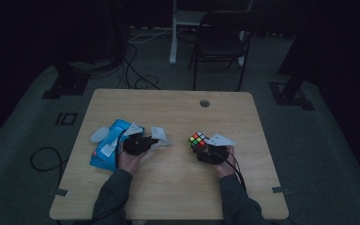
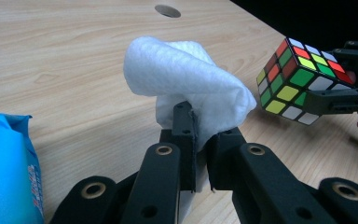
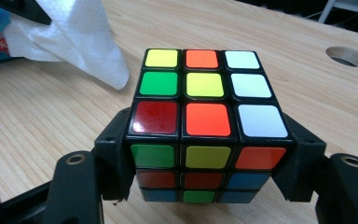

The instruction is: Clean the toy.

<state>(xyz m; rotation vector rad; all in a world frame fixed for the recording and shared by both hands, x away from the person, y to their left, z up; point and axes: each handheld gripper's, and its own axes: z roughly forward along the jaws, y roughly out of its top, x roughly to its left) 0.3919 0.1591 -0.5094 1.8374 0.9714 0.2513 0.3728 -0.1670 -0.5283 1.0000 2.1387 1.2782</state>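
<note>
1. Blue wipe pack (image 1: 107, 149) lies on the counter (image 1: 178, 187), just left of the left tongs (image 2: 196, 133).
2. Left tongs clenched on a white wipe (image 2: 186, 79), which bunches above the jaws.
3. Right tongs (image 3: 209, 154) clamp the Rubik's cube (image 3: 205, 116) by its sides, just above the counter.

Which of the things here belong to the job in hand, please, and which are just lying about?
In hand:
- wipe, pinched in the left gripper
- cube, clamped in the right gripper

Lying about:
- blue wipe pack at the table's left
- white lid beside the pack
- chair behind the table
- floor cables
</note>
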